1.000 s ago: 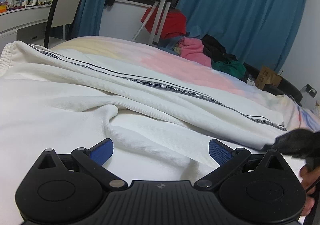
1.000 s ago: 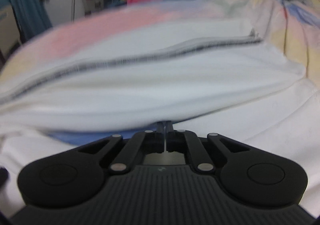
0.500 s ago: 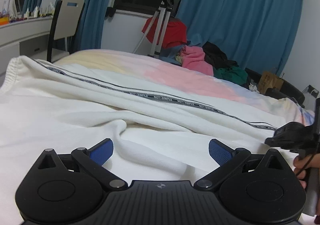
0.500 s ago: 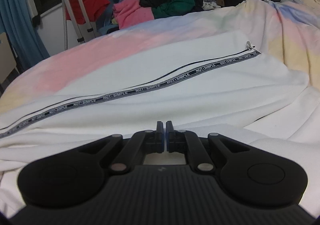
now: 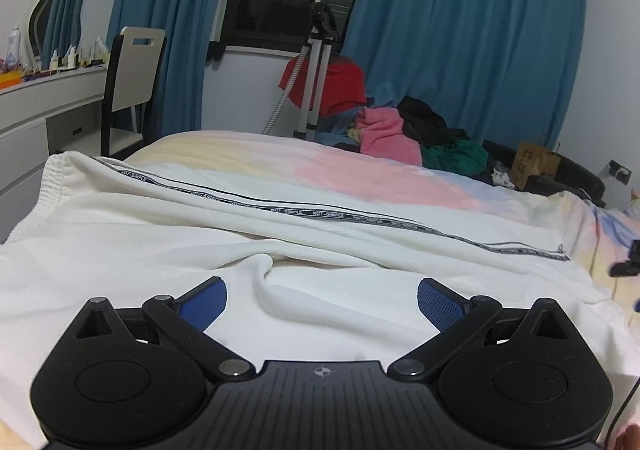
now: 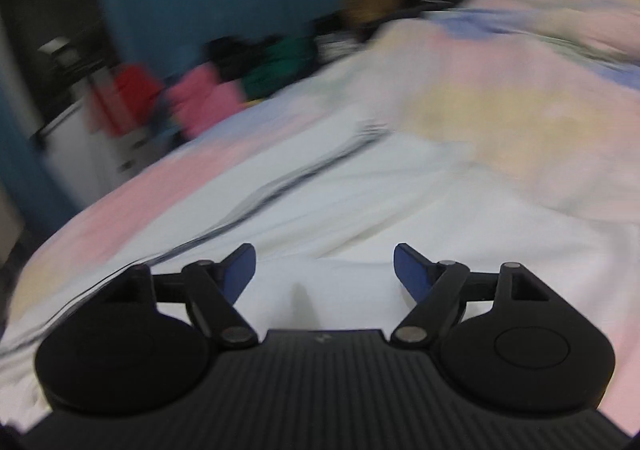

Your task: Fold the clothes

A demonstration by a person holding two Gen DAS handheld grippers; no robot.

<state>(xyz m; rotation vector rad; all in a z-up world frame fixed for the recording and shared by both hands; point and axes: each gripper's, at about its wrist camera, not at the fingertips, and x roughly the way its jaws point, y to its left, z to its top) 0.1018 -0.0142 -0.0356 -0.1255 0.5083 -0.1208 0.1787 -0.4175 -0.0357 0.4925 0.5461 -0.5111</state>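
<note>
White trousers (image 5: 280, 234) with a black lettered side stripe (image 5: 328, 214) lie spread across the bed, elastic waistband at the left. My left gripper (image 5: 322, 300) is open and empty, low over a rumpled fold of the white fabric. My right gripper (image 6: 324, 270) is open and empty above the same trousers (image 6: 320, 210); its view is motion-blurred. The tip of the right gripper (image 5: 626, 262) shows at the far right edge of the left wrist view.
The bed has a pastel pink, yellow and blue cover (image 5: 360, 170). A pile of pink, black, green and red clothes (image 5: 400, 130) and a tripod (image 5: 316, 62) stand behind it. A chair (image 5: 132, 82) and white dresser (image 5: 40, 98) are at the left.
My right gripper opened, let go of the white fabric and swung away to the right. The trousers settled flatter on the bed. My left gripper stayed open and rose slightly.
</note>
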